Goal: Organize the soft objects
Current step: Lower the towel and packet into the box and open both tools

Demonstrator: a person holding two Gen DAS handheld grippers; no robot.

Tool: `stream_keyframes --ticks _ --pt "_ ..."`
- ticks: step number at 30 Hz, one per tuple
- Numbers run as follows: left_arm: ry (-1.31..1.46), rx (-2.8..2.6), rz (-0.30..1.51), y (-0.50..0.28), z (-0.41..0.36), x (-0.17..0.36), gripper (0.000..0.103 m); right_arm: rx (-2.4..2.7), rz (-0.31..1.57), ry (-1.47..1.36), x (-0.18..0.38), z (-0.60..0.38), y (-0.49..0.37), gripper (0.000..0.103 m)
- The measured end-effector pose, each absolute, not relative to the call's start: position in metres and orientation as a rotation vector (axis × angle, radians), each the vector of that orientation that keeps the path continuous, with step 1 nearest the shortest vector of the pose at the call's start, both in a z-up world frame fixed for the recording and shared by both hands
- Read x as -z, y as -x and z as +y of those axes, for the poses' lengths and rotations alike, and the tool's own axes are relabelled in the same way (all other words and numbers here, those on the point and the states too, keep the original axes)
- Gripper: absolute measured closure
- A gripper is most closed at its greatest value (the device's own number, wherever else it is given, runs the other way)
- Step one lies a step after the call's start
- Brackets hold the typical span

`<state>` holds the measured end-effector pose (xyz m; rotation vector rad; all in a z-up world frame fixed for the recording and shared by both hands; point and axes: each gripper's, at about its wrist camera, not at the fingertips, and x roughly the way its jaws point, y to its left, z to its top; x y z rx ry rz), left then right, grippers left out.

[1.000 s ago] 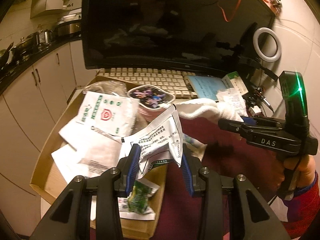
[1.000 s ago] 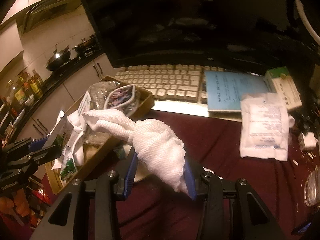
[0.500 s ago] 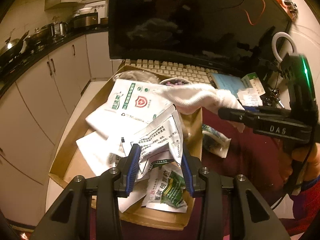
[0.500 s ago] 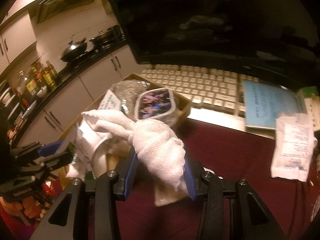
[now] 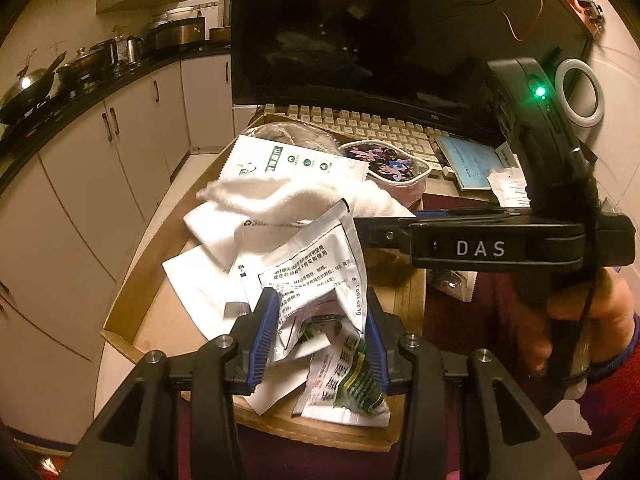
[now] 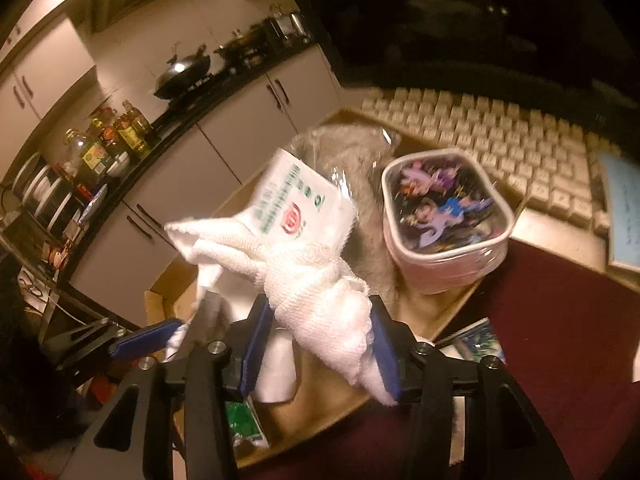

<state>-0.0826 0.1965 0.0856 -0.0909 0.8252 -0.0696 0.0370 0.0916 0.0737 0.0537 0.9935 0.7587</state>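
Note:
A shallow cardboard box (image 5: 132, 320) holds several white packets and a green snack packet (image 5: 348, 384). My left gripper (image 5: 320, 300) is shut on a crumpled white packet with black print (image 5: 320, 256), held just above the box's near side. My right gripper (image 6: 320, 312) holds a bunched white towel (image 6: 320, 292) over the box (image 6: 154, 300); its jaws are opening, with the towel still between the pads. In the left wrist view the right gripper (image 5: 356, 224) reaches in from the right, and the towel (image 5: 288, 200) trails left across the packets. The left gripper (image 6: 148, 336) shows at lower left.
A pink tub with a cartoon lid (image 6: 444, 208) and a clear bag of grey stuff (image 6: 352, 152) fill the box's far end. A keyboard (image 5: 380, 128), a dark monitor (image 5: 380, 28) and a blue booklet (image 5: 468, 156) lie behind. Kitchen cabinets (image 5: 100, 168) stand left.
My right gripper carried the towel left from the maroon cloth to over the box, and its jaws look wider. My left gripper, still holding its packet, shifted a little over the box.

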Motion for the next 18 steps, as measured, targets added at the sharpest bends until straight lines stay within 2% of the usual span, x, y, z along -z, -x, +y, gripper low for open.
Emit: stream_keyframes --ticks 1,3,4,9,15,18 --pt "0.089 0.068 0.826 0.083 0.197 -0.085 0.062 -0.756 0.997 -0.055 -0.071 0.093 -0.037 0.046" --pt "0.088 0.06 0.825 0.083 0.199 -0.086 0.058 -0.77 0.997 -0.082 -0.07 0.093 -0.037 0.033" --pt "0.088 0.053 0.824 0.084 0.199 -0.086 0.056 -0.777 0.994 -0.095 -0.07 0.092 -0.037 0.031" --pt "0.074 0.012 0.781 0.09 0.197 -0.095 0.02 -0.787 0.966 -0.114 -0.077 0.084 -0.031 0.022" --pt "0.072 -0.011 0.738 0.094 0.19 -0.109 0.015 -0.765 0.924 -0.202 -0.086 0.05 -0.023 0.011" --pt "0.061 0.033 0.726 0.094 0.172 -0.114 0.015 -0.72 0.903 -0.227 -0.09 0.024 -0.02 0.009"
